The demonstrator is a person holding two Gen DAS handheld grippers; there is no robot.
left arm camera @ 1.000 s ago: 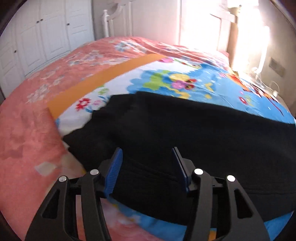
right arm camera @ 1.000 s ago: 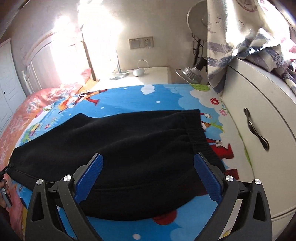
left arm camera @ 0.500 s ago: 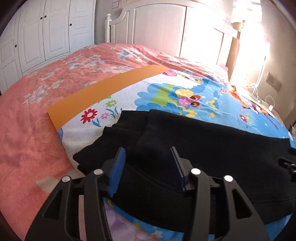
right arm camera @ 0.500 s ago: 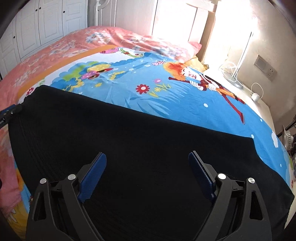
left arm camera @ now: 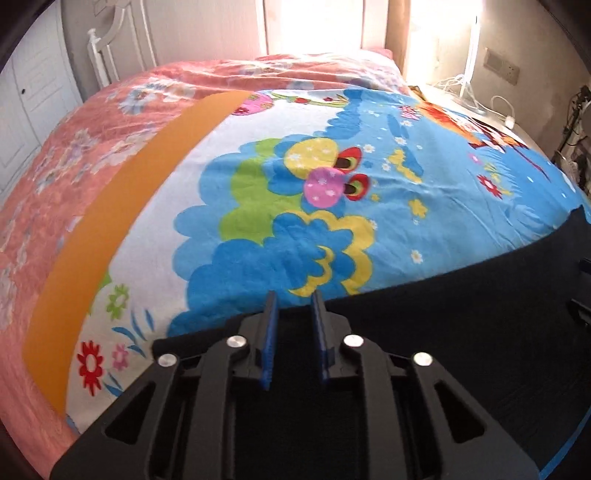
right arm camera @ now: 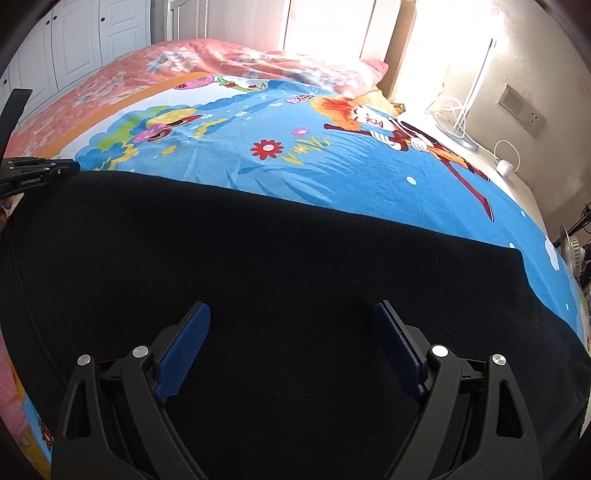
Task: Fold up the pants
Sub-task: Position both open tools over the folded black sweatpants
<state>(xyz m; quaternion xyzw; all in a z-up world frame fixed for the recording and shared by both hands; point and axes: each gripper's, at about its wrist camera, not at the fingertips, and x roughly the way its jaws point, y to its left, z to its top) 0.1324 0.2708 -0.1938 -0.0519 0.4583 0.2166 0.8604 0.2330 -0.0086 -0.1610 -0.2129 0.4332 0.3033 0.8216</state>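
**A:** What's biggest, and how many of each?

**B:** One bed, covered by one pink floral quilt [left arm camera: 92, 140]. Over that lies one cartoon sheet [right arm camera: 332, 162], blue with flowers and an orange border strip [left arm camera: 122, 229]. On the sheet, one pair of black pants [right arm camera: 277, 266], spread flat across the near side in a long band. Two grippers.

**A:** Where are they?

**B:** The left gripper [left arm camera: 293, 314] sits low at the left end of the pants, at the far edge of the cloth. Its blue pads [left arm camera: 269, 343] are drawn nearly together with black fabric between them, so it looks to be pinching the pants edge. In the right wrist view it shows as a small black tool at the far left, at the corner of the pants.

**A:** And the right one?

**B:** The right gripper [right arm camera: 291, 328] is over the middle of the pants, fingers spread wide, pads [right arm camera: 184, 343] gripping nothing. Whether it touches the cloth, I cannot tell.

**A:** Anything else around?

**B:** White wardrobe doors [right arm camera: 85, 33] beyond the bed on the left; one wall socket [right arm camera: 521, 110] and white cables [right arm camera: 458, 114] on a white surface to the right. Bright glare hides the headboard area.
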